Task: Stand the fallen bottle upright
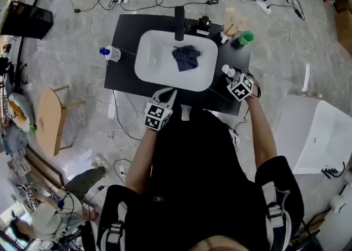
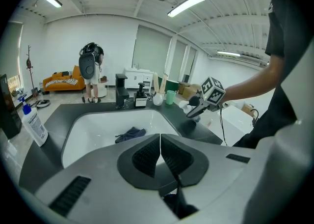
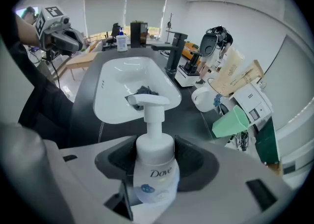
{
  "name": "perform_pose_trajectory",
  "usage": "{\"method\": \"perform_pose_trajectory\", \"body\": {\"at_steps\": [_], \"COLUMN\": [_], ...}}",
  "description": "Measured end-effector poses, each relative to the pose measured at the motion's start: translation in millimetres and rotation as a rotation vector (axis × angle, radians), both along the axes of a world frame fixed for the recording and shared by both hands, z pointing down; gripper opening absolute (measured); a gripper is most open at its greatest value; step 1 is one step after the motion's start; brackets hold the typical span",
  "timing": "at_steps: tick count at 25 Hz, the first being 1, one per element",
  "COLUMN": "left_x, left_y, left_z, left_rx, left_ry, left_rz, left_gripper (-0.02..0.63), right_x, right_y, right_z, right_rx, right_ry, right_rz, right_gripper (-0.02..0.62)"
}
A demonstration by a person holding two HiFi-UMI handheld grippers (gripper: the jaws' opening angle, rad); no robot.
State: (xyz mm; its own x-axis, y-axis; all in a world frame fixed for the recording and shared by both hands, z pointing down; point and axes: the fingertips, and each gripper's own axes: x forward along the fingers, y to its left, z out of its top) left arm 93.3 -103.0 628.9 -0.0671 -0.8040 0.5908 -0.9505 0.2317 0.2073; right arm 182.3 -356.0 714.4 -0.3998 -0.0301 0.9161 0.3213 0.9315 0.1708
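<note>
- A black countertop (image 1: 124, 29) stands on a pale marble floor strewn with cables. One white basin (image 1: 147, 52) is sunk into its middle.
- One black faucet (image 1: 179, 23) rises at the basin's 12 o'clock, and one dark blue cloth (image 1: 186, 57) lies crumpled inside the basin.
- One green cup (image 1: 246, 38) sits near the basin's 2 o'clock.
- There are two bottles. A clear one with a blue top (image 1: 111, 53) stands at the counter's 9 o'clock edge.
- The other, a white Dove pump bottle (image 3: 153, 169), is at about the basin's 3 o'clock with its pump head toward the basin.
- There are two grippers. The right gripper (image 1: 235, 79) clamps the pump bottle's body between its pads.
- The left gripper (image 2: 160, 142) hovers at the basin's 6 o'clock, its jaws pressed together on nothing.
</note>
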Motion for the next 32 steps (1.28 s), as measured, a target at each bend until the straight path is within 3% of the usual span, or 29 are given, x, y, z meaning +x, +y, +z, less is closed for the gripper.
{"method": "perform_pose_trajectory", "body": {"at_steps": [5,12,20,32], "left_x": [5.1,4.9,5.3,14.8], "left_y": [0.7,-0.7,-3.5,-25.6], "left_z": [-0.4,-0.4,-2.0,-0.5], "left_rx": [-0.008,-0.013,-0.019,-0.017], "left_ry": [-0.002,-0.010,-0.009,-0.006], "left_rz": [0.014,0.021,0.041,0.129], "left_gripper": [0.017,0.017,0.017,0.017], "right_x": [0.3,-13.7,-7.7,21.1], "right_y": [0.2,-5.0,-7.1,-6.0], "right_z": [-12.0,-32.6,-46.3,-47.2], "right_rx": [-0.037,-0.174,-0.265,-0.248], "right_ry": [-0.083,-0.225,-0.329,-0.379], "right_rz": [0.061,0.195,0.299,0.355], "right_gripper": [0.293,0.293,0.293,0.298]}}
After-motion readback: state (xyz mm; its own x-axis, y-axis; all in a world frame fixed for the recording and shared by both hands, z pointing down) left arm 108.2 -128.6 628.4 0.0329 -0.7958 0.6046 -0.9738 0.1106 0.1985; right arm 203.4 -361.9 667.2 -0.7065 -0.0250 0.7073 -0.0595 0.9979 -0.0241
